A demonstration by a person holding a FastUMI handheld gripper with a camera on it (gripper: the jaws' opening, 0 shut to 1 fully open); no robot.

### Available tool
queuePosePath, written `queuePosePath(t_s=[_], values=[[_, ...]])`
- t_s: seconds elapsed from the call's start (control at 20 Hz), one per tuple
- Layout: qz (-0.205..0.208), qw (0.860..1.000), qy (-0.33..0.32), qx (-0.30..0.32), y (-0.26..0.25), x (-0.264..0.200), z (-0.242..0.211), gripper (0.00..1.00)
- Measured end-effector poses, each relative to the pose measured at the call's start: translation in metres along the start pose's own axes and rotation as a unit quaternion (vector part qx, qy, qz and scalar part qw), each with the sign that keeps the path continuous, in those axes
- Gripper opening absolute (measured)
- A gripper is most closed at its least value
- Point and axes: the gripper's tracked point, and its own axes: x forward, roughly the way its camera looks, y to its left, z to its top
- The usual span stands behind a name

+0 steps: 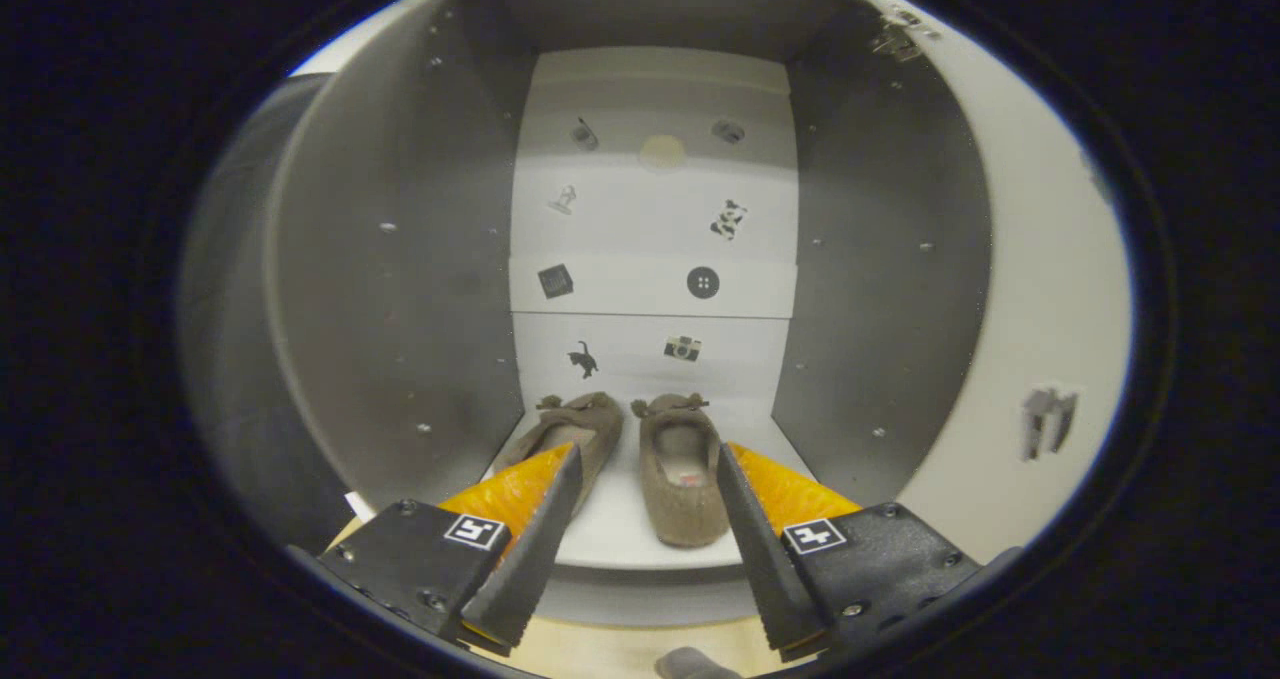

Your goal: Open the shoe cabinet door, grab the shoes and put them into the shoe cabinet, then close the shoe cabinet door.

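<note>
Both shoes (pixel 640 454) sit side by side inside the open cabinet (pixel 400 259); the tool (pixel 645 459) hangs spread and empty. Only closing the door looks left.

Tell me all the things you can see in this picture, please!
Shoe cabinet: one, grey side walls, open at the front, ahead of the fingers.
Shelf: one, white, the cabinet's floor, under the shoes.
Back panel: one, white, at the rear of the cabinet, behind the shoes.
Stickers: about eight small pictures, mostly black, spread over the back panel.
Shoes: two, brown, side by side on the shelf, toes toward the back panel.
Cabinet door: one, white, swung open beside the right wall.
Door handle: one, grey, on the door.
Gripper: one, fingers apart, holding nothing, just in front of the shoes.
</note>
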Motion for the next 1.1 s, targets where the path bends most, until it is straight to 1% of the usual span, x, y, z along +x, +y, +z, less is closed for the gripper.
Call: queuePosePath(t_s=[0.1,0.2,0.35,0.5,0.65,0.9,0.95,1.05,1.1], values=[[0.003,1.000,-0.007,-0.007,0.003,-0.035,-0.007,1.00],[0.015,1.000,-0.013,-0.011,0.008,-0.085,-0.016,1.00],[0.020,0.999,-0.026,-0.016,0.001,-0.151,-0.025,1.00],[0.040,0.999,-0.009,0.007,-0.009,-0.212,-0.047,1.00],[0.043,0.999,-0.010,0.012,-0.048,-0.262,-0.055,1.00],[0.016,0.999,-0.033,0.041,-0.142,-0.323,-0.041,1.00],[0.047,0.997,-0.039,0.043,-0.144,-0.339,-0.035,0.98],[0.093,0.994,-0.024,0.046,-0.161,-0.358,-0.043,0.93],[0.114,0.992,-0.027,0.042,-0.166,-0.365,-0.039,0.94]])
